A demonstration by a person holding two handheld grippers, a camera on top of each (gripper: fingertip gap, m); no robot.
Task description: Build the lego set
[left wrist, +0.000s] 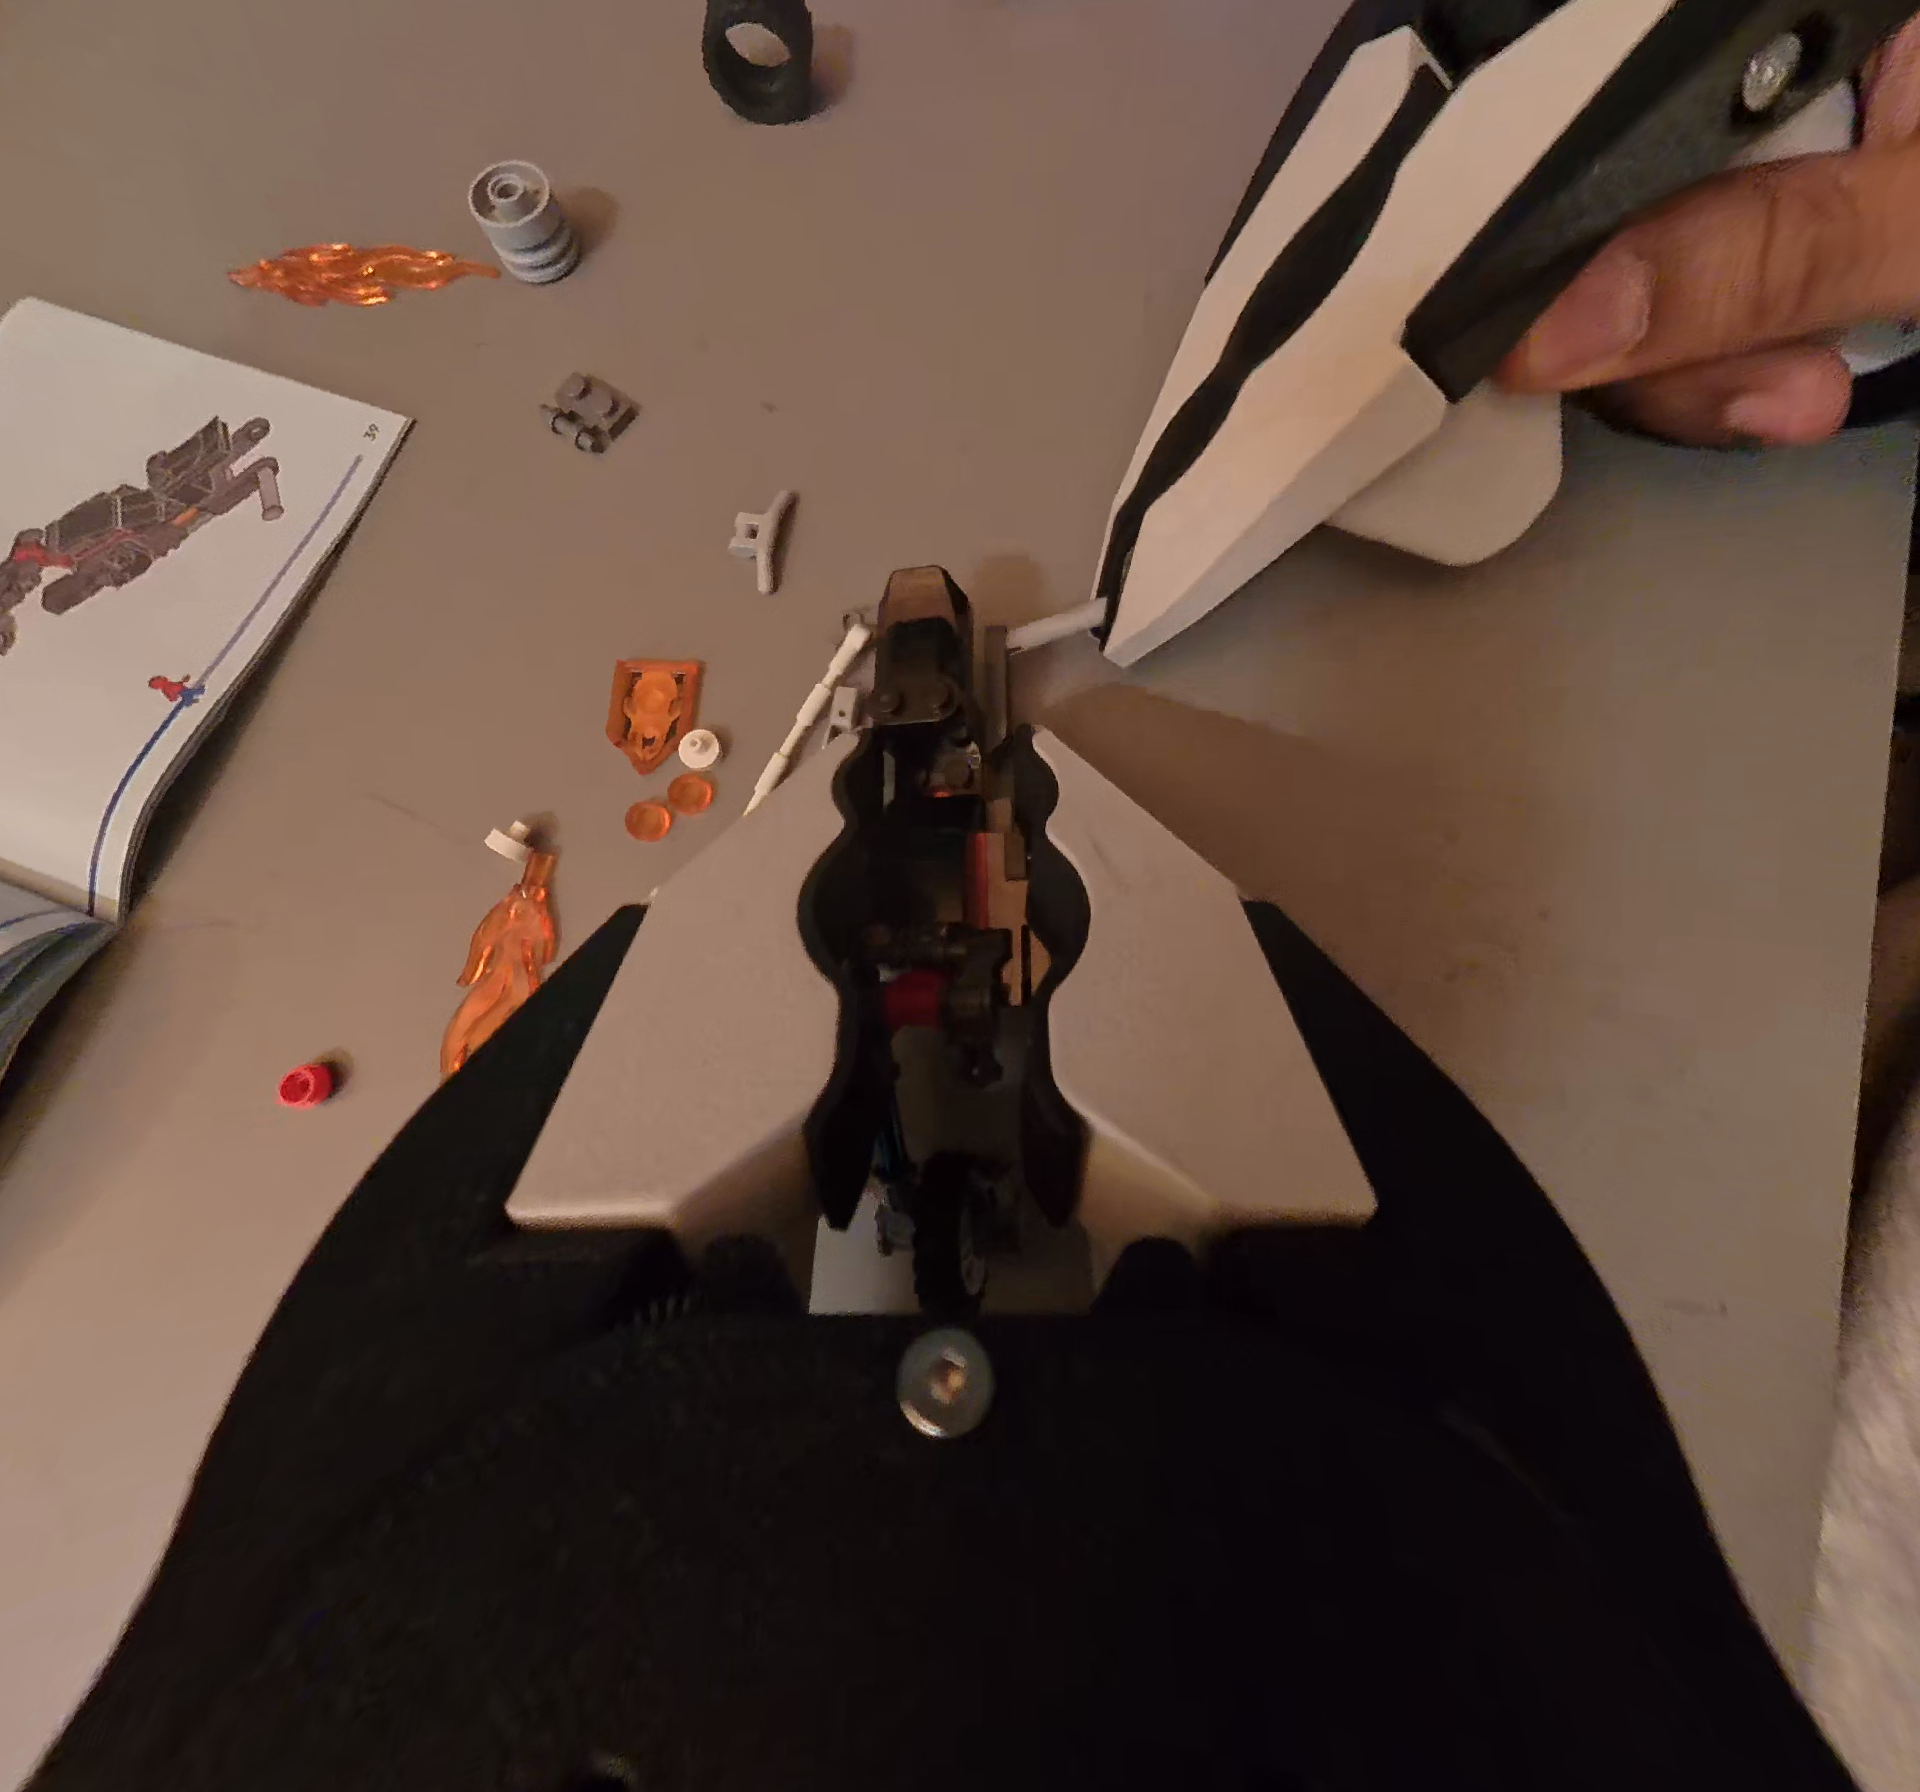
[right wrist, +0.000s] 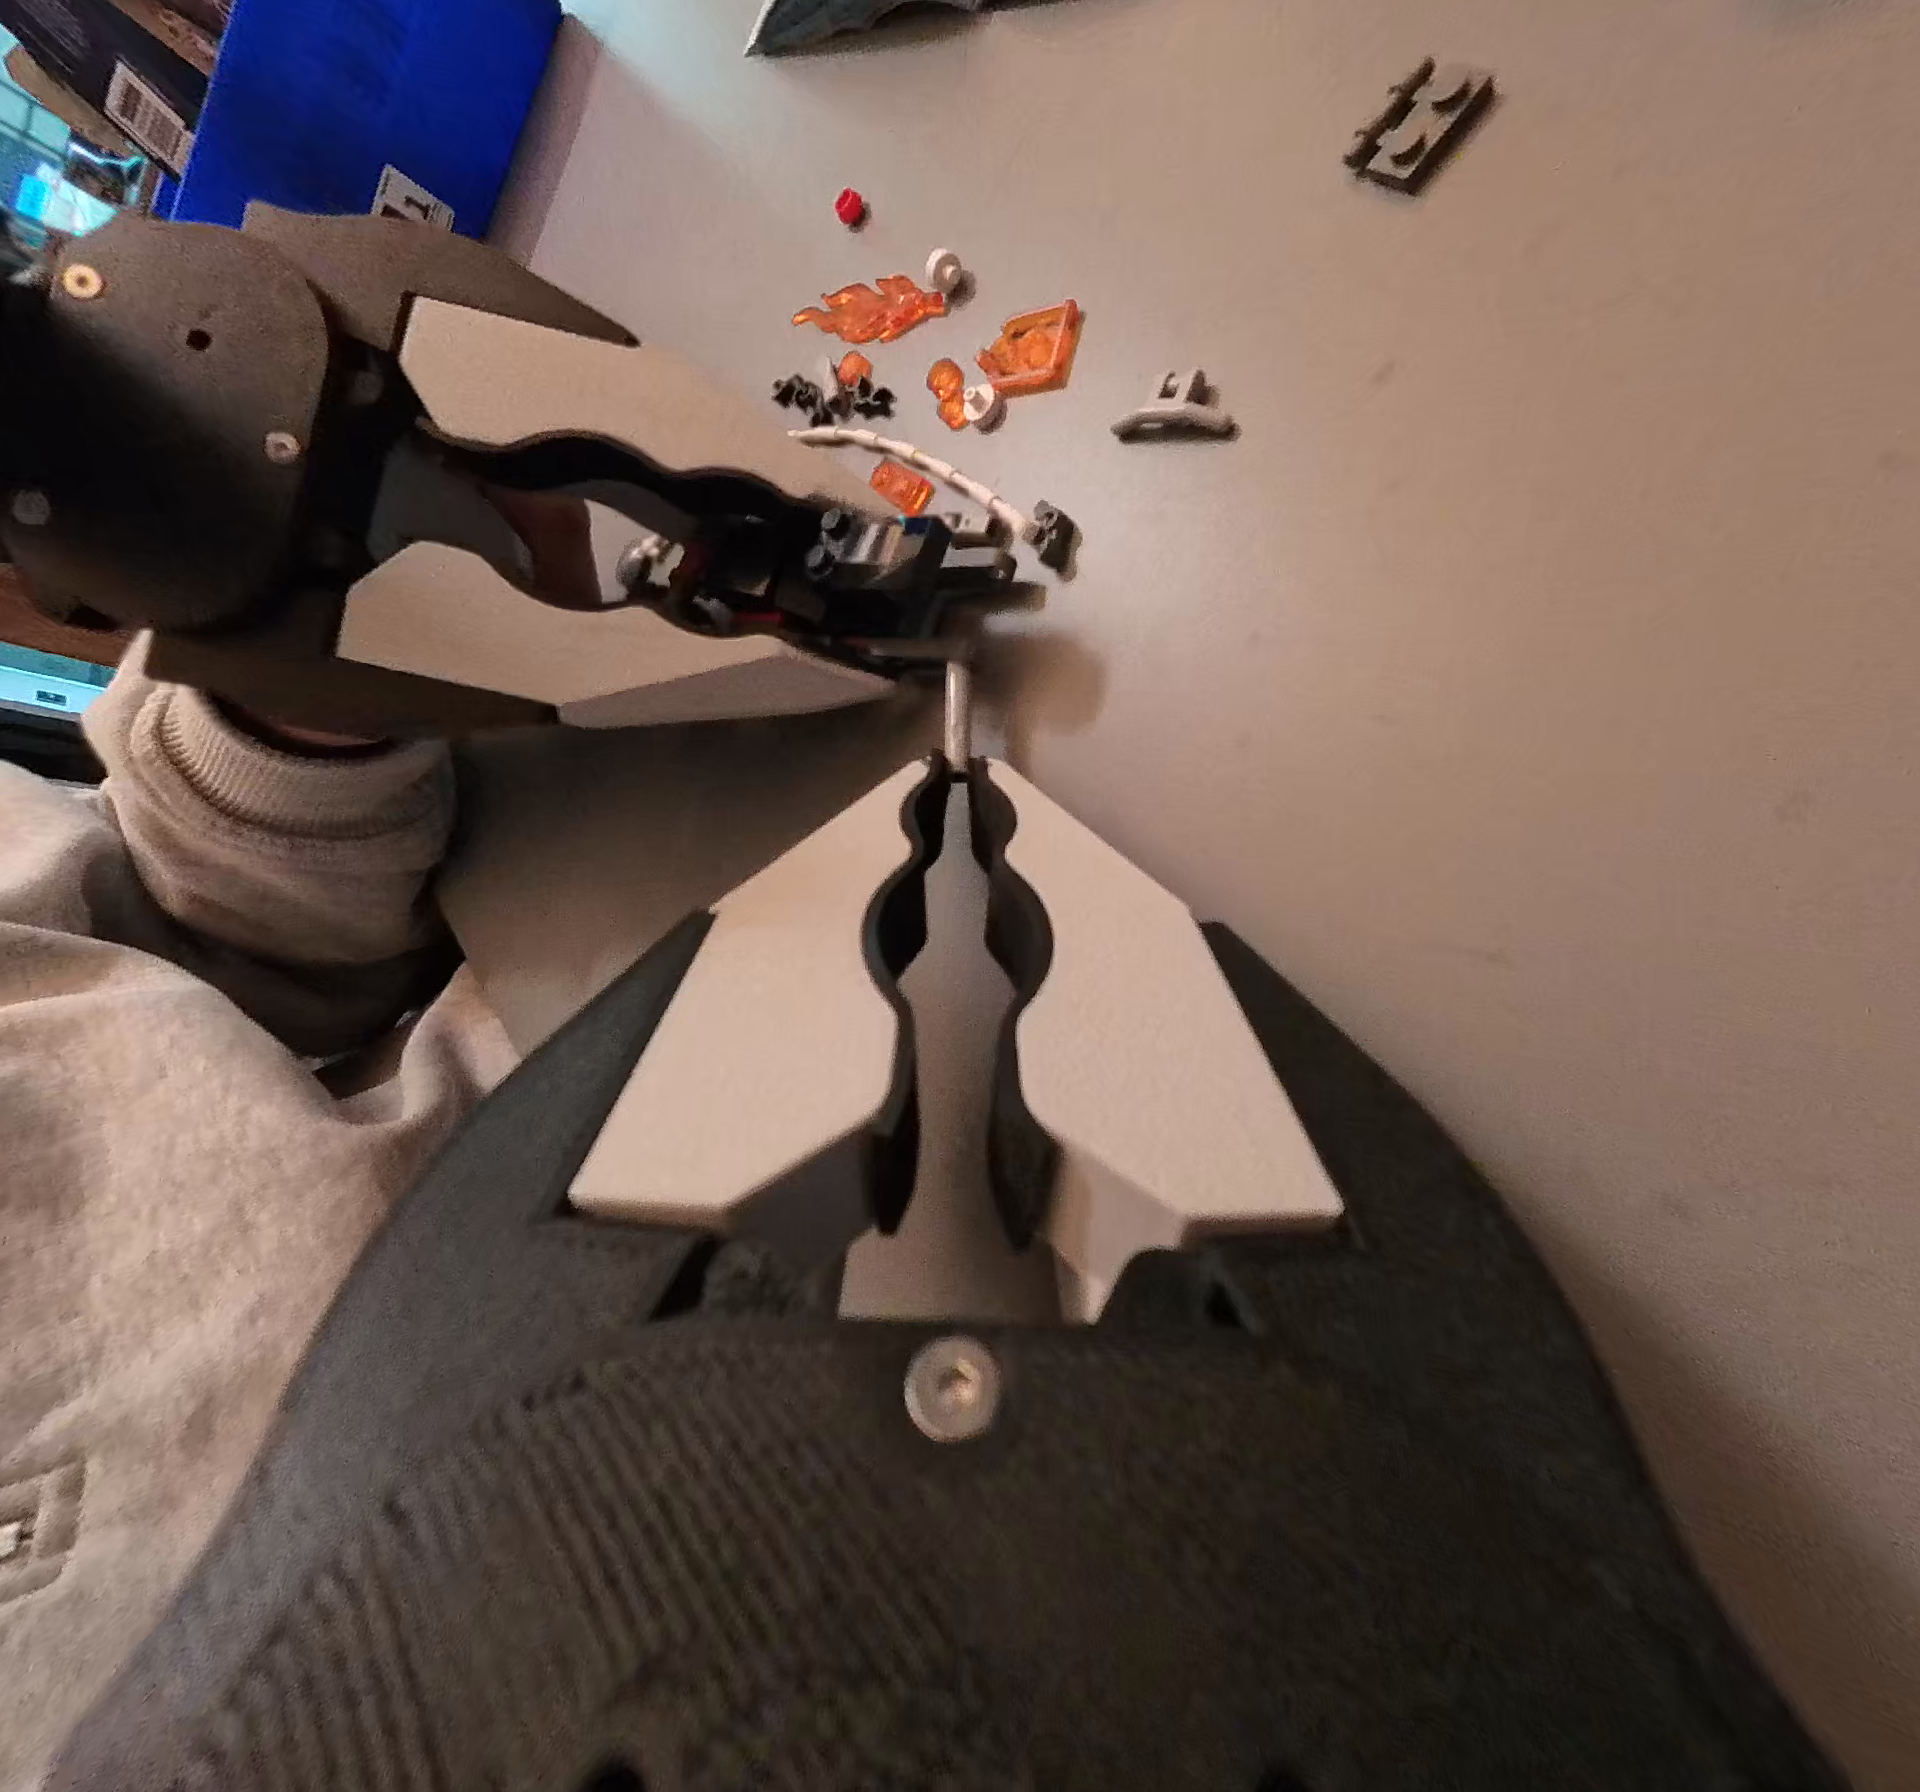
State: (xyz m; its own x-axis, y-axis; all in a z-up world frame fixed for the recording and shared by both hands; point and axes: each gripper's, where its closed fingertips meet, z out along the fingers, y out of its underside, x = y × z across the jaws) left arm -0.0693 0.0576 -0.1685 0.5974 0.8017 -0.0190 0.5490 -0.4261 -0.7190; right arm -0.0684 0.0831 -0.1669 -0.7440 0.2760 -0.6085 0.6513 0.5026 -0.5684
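Two grippers join parts of the lego model above the grey table (left wrist: 1455, 911).
We see the left gripper (left wrist: 940, 755) clenched around the dark lego model (left wrist: 930, 693); the right gripper (right wrist: 958, 768) pinches a white rod (right wrist: 958, 714) touching its right side.

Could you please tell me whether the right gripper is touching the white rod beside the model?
Touching. The right wrist view shows the right gripper pinching the white rod between its fingertips.

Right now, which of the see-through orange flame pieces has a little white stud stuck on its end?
The flame lying beside the left gripper, near the red stud: the capped flame. The other flame, by the grey wheel hub, has no cap.
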